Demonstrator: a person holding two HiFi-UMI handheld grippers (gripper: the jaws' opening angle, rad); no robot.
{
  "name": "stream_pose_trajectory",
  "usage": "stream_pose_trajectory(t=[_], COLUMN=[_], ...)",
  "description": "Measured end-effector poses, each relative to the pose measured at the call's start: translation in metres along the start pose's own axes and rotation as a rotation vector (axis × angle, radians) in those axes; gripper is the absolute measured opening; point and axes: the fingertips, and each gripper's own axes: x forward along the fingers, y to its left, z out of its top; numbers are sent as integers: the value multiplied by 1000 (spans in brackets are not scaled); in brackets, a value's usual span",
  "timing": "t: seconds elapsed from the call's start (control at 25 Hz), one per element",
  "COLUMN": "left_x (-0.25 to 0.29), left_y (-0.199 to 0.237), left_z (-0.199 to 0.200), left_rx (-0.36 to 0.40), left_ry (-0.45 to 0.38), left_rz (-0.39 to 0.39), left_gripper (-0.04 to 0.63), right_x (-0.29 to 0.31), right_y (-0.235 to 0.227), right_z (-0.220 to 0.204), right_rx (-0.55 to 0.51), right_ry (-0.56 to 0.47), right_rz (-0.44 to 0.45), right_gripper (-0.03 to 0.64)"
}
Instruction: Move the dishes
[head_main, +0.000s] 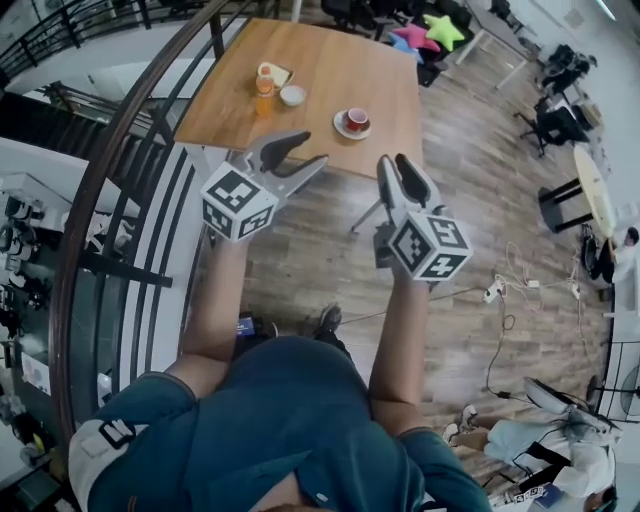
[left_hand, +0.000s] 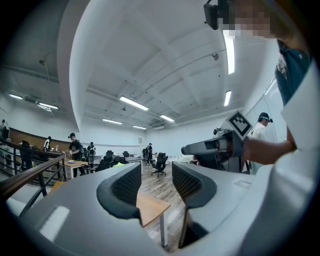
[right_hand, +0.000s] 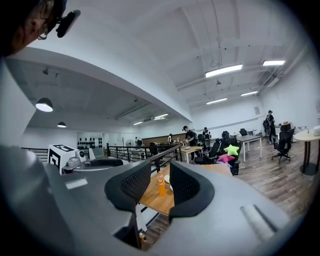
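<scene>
A wooden table (head_main: 330, 55) stands ahead of me, a step away. On it are a red cup on a white saucer (head_main: 353, 123), a small white bowl (head_main: 292, 95), an orange drink bottle (head_main: 264, 88) and a pale plate (head_main: 277, 71) behind the bottle. My left gripper (head_main: 299, 151) hovers in the air short of the table's near edge, open and empty. My right gripper (head_main: 399, 166) is beside it at the same height, also open with nothing held. In the right gripper view the bottle (right_hand: 160, 184) shows far off through the gap between the jaws (right_hand: 160, 186). The left gripper view (left_hand: 156, 183) shows only a table corner (left_hand: 150, 207).
A curved black railing (head_main: 110, 170) runs along the left, close to the table. Chairs with star-shaped cushions (head_main: 432, 33) stand behind the table. A power strip and cables (head_main: 515, 287) lie on the wood floor at right, near a round table (head_main: 594, 185). People work at distant desks.
</scene>
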Motion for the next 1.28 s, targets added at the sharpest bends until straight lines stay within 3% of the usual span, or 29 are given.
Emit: stream_pose_trajectory(t=[0.64,1.0,1.28], left_x=[94,132,160], left_y=[19,18,12], left_z=[-18,-24,-11], left_rx=[16,23,45], left_ry=[85,133,144], left_rz=[175,267,286], left_gripper=[186,189,190], right_x=[62,83,82], right_y=[-122,-164,-189], right_z=[7,9,26], right_rx=[59,98,104], right_ry=[16,19,2], right_rz=[153,253,283], right_gripper=[100,98,99])
